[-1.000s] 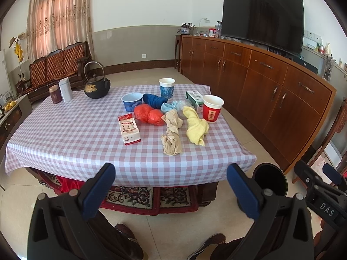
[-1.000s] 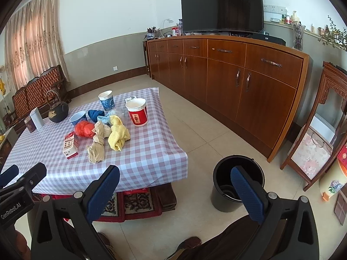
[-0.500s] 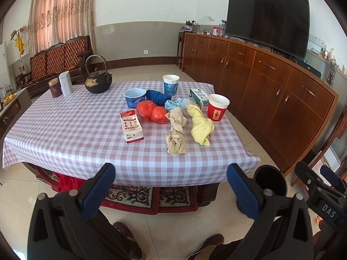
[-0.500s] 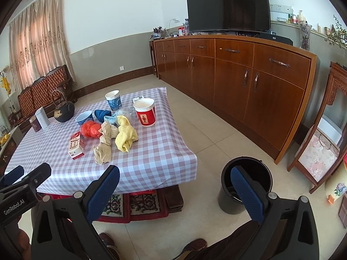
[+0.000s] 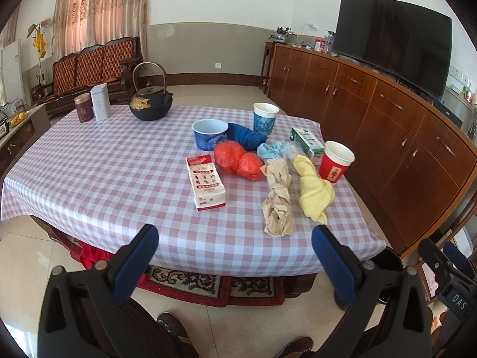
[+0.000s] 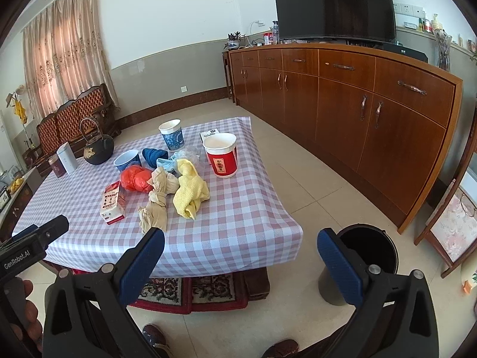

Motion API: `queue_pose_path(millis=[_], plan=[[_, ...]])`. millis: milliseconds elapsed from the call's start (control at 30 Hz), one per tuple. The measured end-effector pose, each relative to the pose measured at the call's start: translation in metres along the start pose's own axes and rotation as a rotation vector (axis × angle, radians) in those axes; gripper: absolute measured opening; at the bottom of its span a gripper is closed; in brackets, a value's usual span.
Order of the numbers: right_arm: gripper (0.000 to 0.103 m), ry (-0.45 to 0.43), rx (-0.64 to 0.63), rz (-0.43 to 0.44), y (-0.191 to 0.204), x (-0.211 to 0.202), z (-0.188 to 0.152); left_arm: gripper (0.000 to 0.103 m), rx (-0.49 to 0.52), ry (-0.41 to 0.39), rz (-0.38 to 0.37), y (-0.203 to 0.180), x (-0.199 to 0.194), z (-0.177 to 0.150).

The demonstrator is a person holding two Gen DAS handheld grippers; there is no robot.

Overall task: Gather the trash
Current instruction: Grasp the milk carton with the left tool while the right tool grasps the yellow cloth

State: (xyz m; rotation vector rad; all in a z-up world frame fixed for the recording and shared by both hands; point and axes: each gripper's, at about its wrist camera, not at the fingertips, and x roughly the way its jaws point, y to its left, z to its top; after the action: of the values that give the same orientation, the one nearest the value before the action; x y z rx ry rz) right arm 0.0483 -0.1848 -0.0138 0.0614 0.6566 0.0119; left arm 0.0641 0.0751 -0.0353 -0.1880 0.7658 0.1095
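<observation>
Both grippers have drawn nearer the checked table [image 5: 98, 176] since a second ago; left gripper [image 5: 235, 246] and right gripper [image 6: 240, 249] hang before its near edge, jaws wide, holding nothing. Black bin [image 6: 368, 256]: on the floor right of the table, inside dark, contents unclear. Trash on the cloth: tan crumpled paper [image 5: 278, 198], yellow rag [image 5: 314, 191], white carton [image 5: 205, 185], orange bag [image 5: 238, 161], red cup [image 5: 335, 165], blue bowl [image 5: 208, 134]; the cup looks empty.

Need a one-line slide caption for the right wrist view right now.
Open right gripper short of the checked table, where crumpled trash and a red cup wait; black bin stands on the floor beside it.
</observation>
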Motion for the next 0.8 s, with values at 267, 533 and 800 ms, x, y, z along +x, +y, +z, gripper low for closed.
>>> queue_pose_path(millis=[267,533,800], plan=[[0.103,0.038,-0.032,0.019,0.022,0.050,0.013,0.103,-0.026,0.019,0.001,0.014,0.042,0.016],[0.103,0.076,-0.078,0.048,0.050,0.105,0.028,0.103,-0.038,0.046,0.011,0.023,0.091,0.032],[0.103,0.116,-0.075,0.046,0.062,0.168,0.040,0.103,-0.033,0.068,0.017,0.023,0.142,0.046]])
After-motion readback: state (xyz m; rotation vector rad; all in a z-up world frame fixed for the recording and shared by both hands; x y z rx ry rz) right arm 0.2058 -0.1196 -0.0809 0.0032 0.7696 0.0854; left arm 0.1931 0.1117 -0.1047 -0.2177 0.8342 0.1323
